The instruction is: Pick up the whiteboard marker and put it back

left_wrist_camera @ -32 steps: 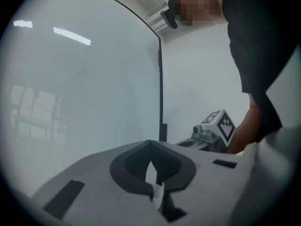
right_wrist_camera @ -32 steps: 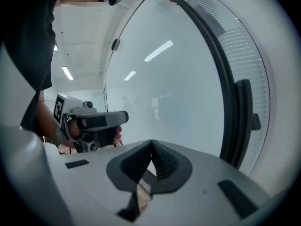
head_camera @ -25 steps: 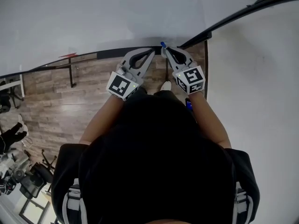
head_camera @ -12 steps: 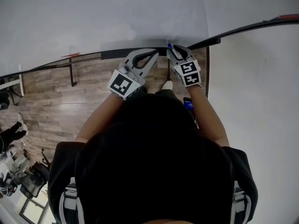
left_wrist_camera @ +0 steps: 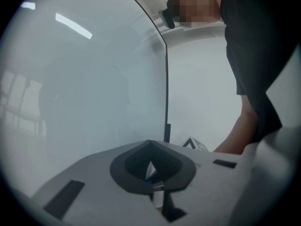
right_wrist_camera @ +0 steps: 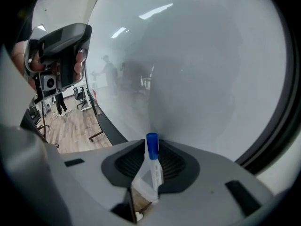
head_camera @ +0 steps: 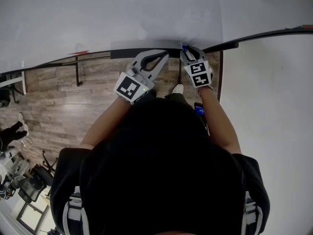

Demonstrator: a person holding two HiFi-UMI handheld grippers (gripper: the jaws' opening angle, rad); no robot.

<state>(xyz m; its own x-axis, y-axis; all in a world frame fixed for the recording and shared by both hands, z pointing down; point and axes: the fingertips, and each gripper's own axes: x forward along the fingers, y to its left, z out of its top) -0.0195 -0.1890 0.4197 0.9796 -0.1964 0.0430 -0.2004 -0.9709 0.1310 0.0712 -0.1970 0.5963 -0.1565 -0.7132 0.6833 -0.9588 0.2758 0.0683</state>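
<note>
Right gripper (head_camera: 188,52) clamped on whiteboard marker (right_wrist_camera: 154,171), blue cap (right_wrist_camera: 152,144) forward, at whiteboard (head_camera: 122,18) ledge (head_camera: 139,52). I judge it lined up for return. Left gripper (head_camera: 163,56), jaws together on nothing, idles beside it.

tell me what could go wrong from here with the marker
1. The marker sits slightly tilted in the right gripper, capped end sticking out; it could twist or slip on contact.
2. The dark ledge under the whiteboard looks narrow; a miss would likely drop it to the wood floor.
</note>
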